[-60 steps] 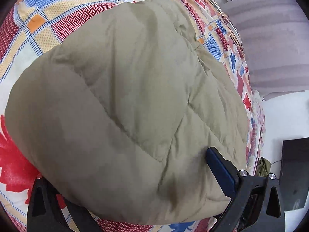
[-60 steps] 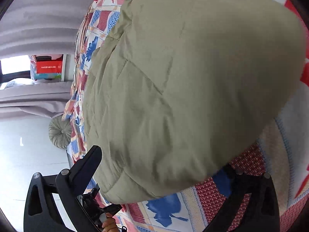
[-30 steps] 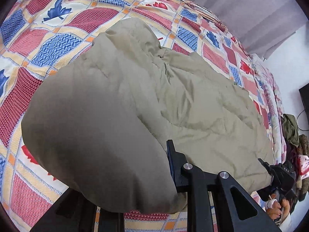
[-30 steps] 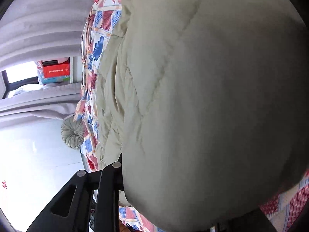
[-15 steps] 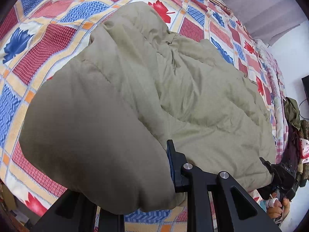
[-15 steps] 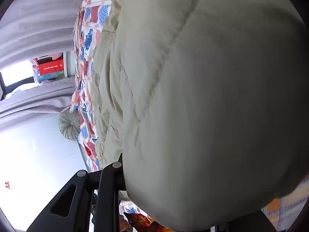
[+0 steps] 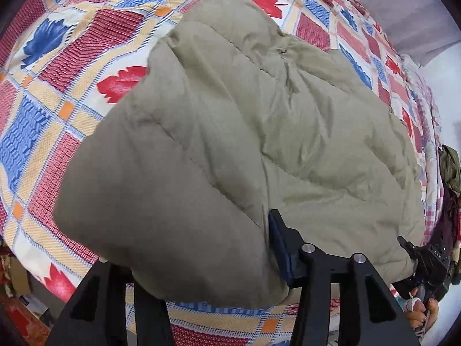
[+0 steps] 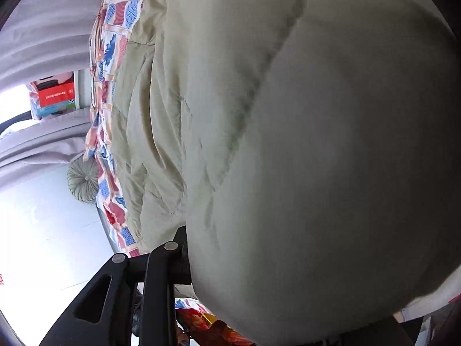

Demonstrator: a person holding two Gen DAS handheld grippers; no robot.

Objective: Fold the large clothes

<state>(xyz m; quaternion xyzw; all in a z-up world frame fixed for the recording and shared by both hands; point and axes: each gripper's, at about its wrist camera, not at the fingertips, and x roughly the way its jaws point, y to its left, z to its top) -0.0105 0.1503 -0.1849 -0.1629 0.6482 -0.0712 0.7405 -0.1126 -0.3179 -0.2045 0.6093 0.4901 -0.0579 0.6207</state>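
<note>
A large olive-green padded jacket (image 7: 245,144) lies on a bed with a red, blue and cream patchwork cover (image 7: 57,92). My left gripper (image 7: 207,259) is shut on a thick near edge of the jacket and holds it bunched up over its left finger. In the right wrist view the jacket (image 8: 288,144) fills most of the frame. My right gripper (image 8: 259,282) is shut on another part of the near edge; only its left finger (image 8: 178,259) shows. The right gripper also shows at the left wrist view's lower right (image 7: 426,262).
Grey curtains (image 8: 43,28) hang beyond the bed. A round grey cushion (image 8: 83,181) sits at the bed's far side. A red box (image 8: 56,95) stands on a sill. Dark clothes (image 7: 449,173) lie at the bed's right edge. White floor (image 8: 43,230) lies beside the bed.
Both grippers closed on the jacket's near edge and lifted it. The held fabric has risen and moved over the rest of the jacket, which now lies bunched further onto the bed.
</note>
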